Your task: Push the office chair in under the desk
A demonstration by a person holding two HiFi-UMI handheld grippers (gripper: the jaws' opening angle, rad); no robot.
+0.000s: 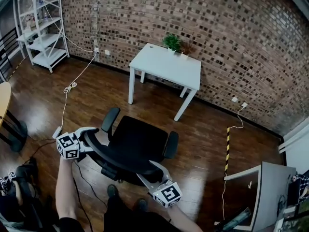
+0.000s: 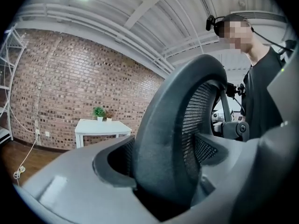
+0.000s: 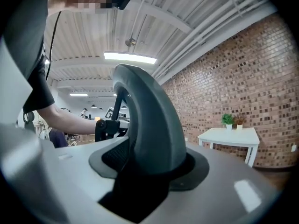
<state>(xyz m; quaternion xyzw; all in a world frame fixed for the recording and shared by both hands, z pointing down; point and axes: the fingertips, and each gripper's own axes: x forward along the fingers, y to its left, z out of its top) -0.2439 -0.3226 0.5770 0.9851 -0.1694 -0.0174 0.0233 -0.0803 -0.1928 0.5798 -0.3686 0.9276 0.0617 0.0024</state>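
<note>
Head view: white desk (image 1: 166,64) stood far, against the brick wall (image 1: 217,28). Office chair (image 1: 140,139) sat near, well apart from it and a bit angled. Left gripper (image 1: 91,139) straddled the backrest (image 1: 113,158) rim, jaws wide, no clear pinch. Right gripper (image 1: 150,173) clamped the rim's right end. Likely risk: an uneven push could have swivelled the chair, so an armrest (image 1: 110,120) hit the desk, or the loose left side slipped off.

Office rm: brick wall (image 1: 217,33), white desk (image 1: 164,64), office chair (image 1: 137,144).
</note>
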